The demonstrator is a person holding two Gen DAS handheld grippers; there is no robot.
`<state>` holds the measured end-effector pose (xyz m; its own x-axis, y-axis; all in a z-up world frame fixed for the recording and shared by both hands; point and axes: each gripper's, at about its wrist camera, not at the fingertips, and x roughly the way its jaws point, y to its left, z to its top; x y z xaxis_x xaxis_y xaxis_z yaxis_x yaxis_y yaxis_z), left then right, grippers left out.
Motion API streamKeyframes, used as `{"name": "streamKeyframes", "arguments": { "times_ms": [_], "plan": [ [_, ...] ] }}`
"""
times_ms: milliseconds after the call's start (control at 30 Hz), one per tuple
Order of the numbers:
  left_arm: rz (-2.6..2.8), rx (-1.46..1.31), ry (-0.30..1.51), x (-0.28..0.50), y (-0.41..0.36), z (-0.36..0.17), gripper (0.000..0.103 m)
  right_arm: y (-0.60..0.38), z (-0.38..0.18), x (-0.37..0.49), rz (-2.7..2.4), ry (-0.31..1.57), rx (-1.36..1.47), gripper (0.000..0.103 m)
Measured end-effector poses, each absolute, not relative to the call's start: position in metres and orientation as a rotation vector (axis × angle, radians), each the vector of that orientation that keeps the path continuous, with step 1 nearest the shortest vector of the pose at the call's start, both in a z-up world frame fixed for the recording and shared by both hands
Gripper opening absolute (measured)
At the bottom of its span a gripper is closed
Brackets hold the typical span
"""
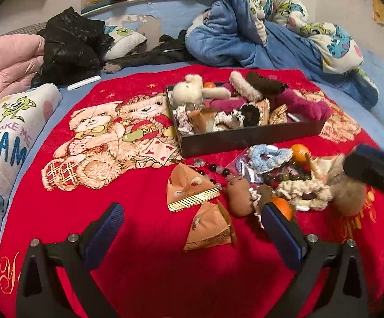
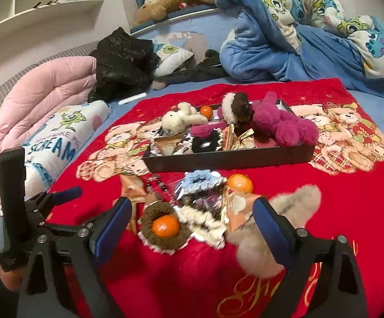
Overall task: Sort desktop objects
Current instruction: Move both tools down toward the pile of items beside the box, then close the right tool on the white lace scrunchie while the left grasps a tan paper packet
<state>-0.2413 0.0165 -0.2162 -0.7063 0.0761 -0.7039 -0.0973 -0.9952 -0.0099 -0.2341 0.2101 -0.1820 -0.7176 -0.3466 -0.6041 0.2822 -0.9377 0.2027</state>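
A black tray [image 1: 247,137] on the red bear blanket holds a white plush bunny [image 1: 189,90], a magenta plush [image 1: 303,104], scrunchies and snack packets. In front of it lies a loose pile: two triangular snack packets [image 1: 192,188], a bead string [image 1: 213,169], a brown capybara charm [image 1: 239,193], a blue scrunchie [image 1: 267,156], a cream scrunchie [image 1: 303,188] and oranges [image 1: 299,152]. My left gripper [image 1: 192,217] is open above the packets. My right gripper [image 2: 192,212] is open over an orange [image 2: 165,225] on a brown scrunchie [image 2: 162,238], beside a beige fluffy plush [image 2: 279,228].
The red blanket [image 1: 139,238] lies on a blue bed. A pink quilt [image 2: 40,100], a black bag [image 2: 123,63], a printed pillow [image 1: 9,132] and a white stick [image 1: 83,82] are at the left. A blue cartoon duvet [image 1: 271,26] is heaped at the back right.
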Motion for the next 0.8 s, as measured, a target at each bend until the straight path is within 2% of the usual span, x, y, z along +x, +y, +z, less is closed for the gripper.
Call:
{"name": "streamKeyframes", "arguments": {
  "times_ms": [200,433,600,800],
  "plan": [
    [2.805,-1.205,0.02,-0.245,0.01,-0.238,0.103,0.204,-0.197,-0.263,-2.603,-0.071,0.996,0.081],
    [2.762,-1.298,-0.049,-0.256,0.004,-0.258,0.103,0.207,-0.231,-0.263,-2.565,-0.059,1.088,0.075],
    [2.748,-1.329,-0.063,-0.258,0.003,-0.263,0.103,0.208,-0.235,-0.263,-2.559,-0.068,1.077,0.072],
    [2.742,-1.367,-0.033,-0.261,0.006,-0.268,0.103,0.215,-0.235,-0.26,-2.551,-0.101,1.087,0.052]
  ]
}}
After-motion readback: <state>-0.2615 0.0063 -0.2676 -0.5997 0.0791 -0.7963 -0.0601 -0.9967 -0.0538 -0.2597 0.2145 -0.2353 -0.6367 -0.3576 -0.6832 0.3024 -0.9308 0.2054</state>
